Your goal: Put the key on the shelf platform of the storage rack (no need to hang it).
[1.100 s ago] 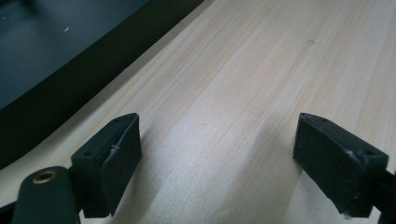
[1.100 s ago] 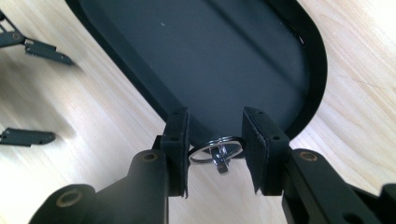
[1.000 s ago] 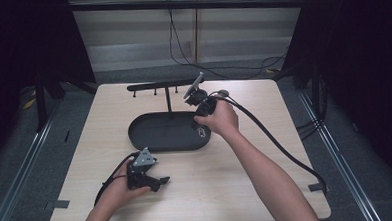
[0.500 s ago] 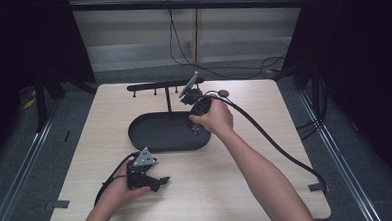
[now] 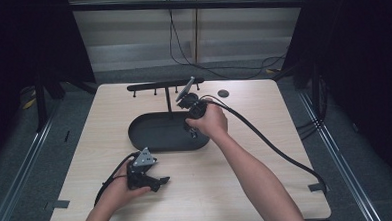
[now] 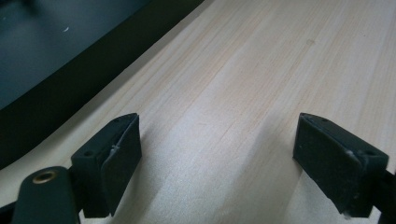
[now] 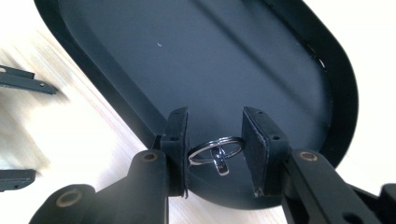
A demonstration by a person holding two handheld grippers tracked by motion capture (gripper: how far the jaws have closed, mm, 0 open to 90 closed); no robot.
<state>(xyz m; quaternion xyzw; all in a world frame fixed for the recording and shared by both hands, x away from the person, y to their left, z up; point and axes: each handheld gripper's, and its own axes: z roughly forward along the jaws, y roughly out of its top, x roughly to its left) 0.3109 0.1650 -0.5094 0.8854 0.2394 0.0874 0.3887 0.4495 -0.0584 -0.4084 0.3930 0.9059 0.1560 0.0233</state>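
Over tray [image 7: 116,100]: tool [image 7: 215,135] (right) gripping ring [image 7: 215,150]

We find no readable text, label, brand, number or sign anywhere: none on the desk [image 5: 266,152], none on the tray [image 7: 224,60], none on the key ring [image 7: 215,150], none on the jaws.

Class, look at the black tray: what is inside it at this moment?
Inside the tray the floor is bare. The right gripper holds a metal key ring over its near end. The part of the floor under the jaws is covered and cannot be checked.
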